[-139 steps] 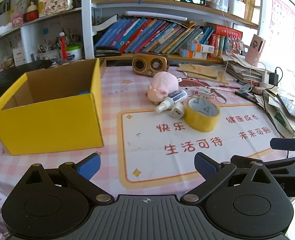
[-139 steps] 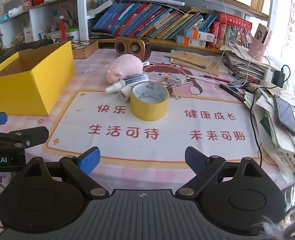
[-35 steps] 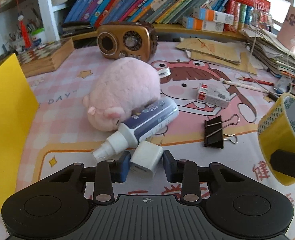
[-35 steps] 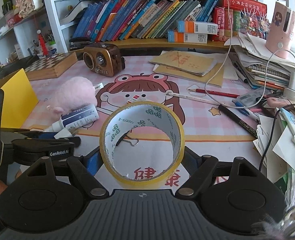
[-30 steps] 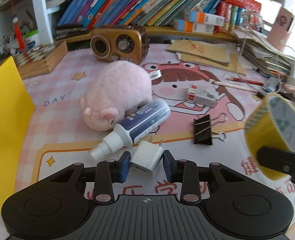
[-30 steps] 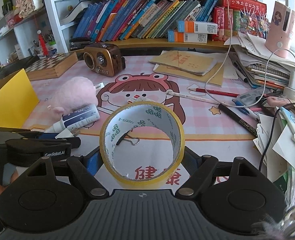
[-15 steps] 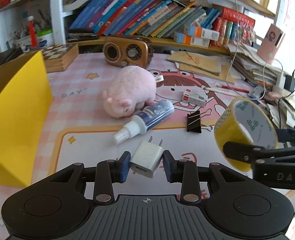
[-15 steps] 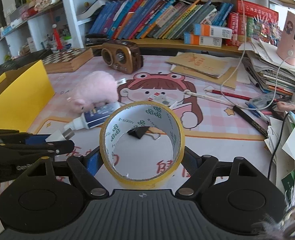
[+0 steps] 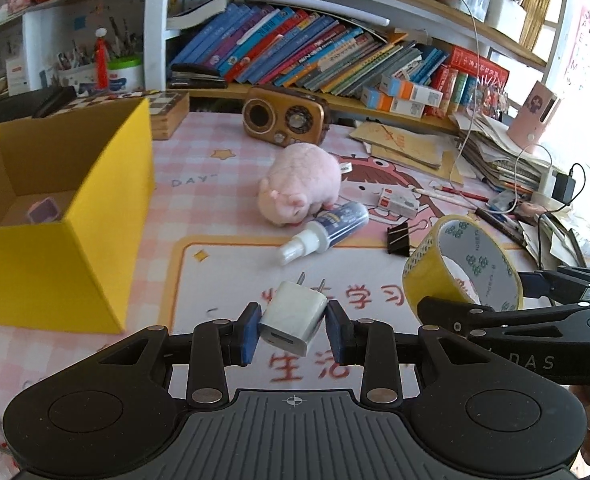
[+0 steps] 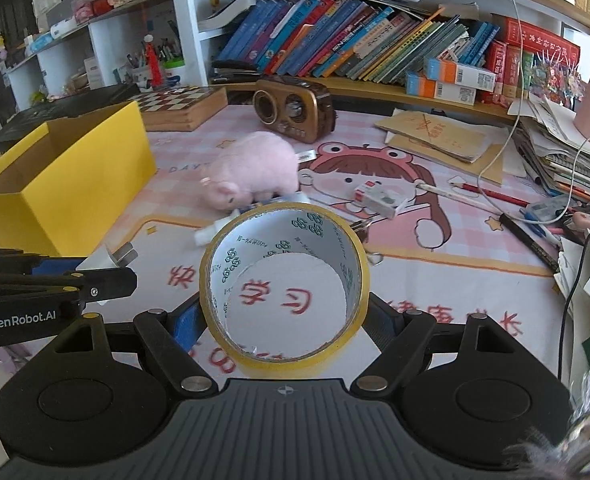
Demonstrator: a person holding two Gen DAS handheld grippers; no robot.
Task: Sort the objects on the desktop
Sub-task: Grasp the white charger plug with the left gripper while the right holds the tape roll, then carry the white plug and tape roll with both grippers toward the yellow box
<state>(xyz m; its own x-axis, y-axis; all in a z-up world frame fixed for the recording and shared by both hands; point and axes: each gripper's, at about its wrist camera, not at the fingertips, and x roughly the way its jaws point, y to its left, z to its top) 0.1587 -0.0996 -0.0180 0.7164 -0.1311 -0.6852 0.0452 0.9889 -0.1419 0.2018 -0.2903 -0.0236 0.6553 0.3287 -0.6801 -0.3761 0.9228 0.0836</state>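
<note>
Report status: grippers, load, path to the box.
Left gripper shut on charger, right gripper shut on tape. Both loads off the mat. Yellow box open to the left, nothing between.

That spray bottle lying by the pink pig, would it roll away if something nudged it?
Probably. The spray bottle lies on its round side on the flat mat, so a sideways nudge would likely roll it. The plush pig touching it should block rolling that way. Its smooth plastic looks slippery.
</note>
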